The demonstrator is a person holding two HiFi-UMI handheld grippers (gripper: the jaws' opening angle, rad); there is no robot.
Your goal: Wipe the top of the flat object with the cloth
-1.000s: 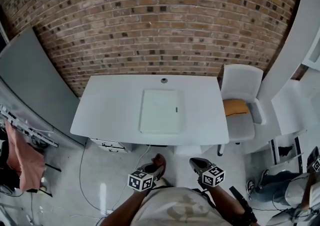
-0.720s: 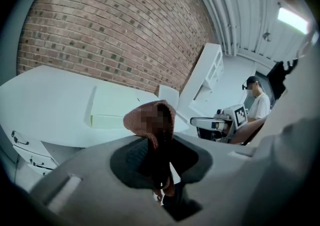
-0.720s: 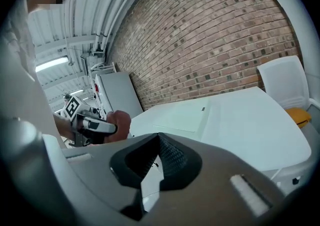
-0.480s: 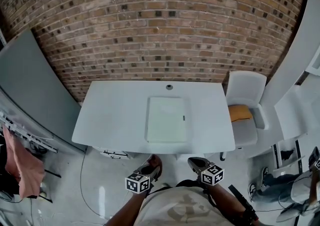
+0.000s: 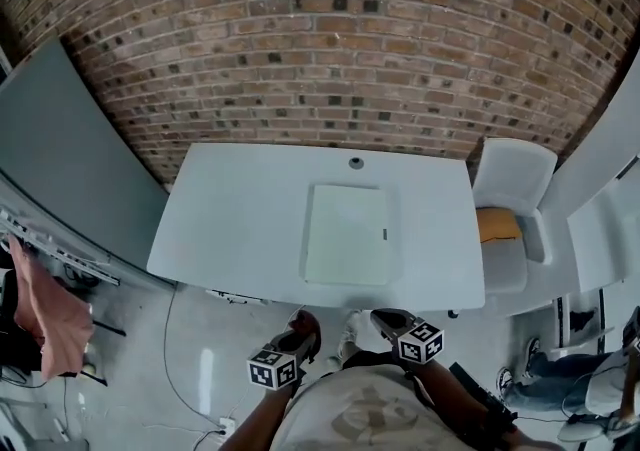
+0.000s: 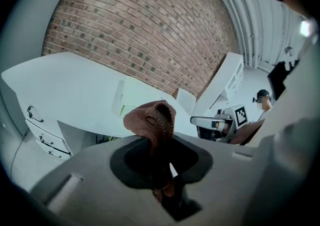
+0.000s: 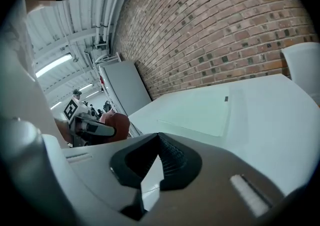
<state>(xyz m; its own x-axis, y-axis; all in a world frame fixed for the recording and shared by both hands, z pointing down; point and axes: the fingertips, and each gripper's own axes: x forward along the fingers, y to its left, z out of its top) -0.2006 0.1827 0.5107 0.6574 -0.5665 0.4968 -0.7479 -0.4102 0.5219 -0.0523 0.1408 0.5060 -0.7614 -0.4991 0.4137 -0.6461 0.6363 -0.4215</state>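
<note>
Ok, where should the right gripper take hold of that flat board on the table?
The flat board lies flush on the table, so probably pinch its thin near edge, coming in low from the front. The right gripper is shut and must open first.

Words, numbers, brands: none can be read in any view.
Left cube [image 5: 272,369], on the left gripper [image 5: 306,323]: black-and-white square marker patterns, no letters or digits.
Right cube [image 5: 421,343], on the right gripper [image 5: 386,319]: the same kind of patterns, no letters or digits.
Flat pad [image 5: 346,234], middle of the table [image 5: 230,219]: small dark mark [image 5: 384,233] near its right edge, too small to read.
</note>
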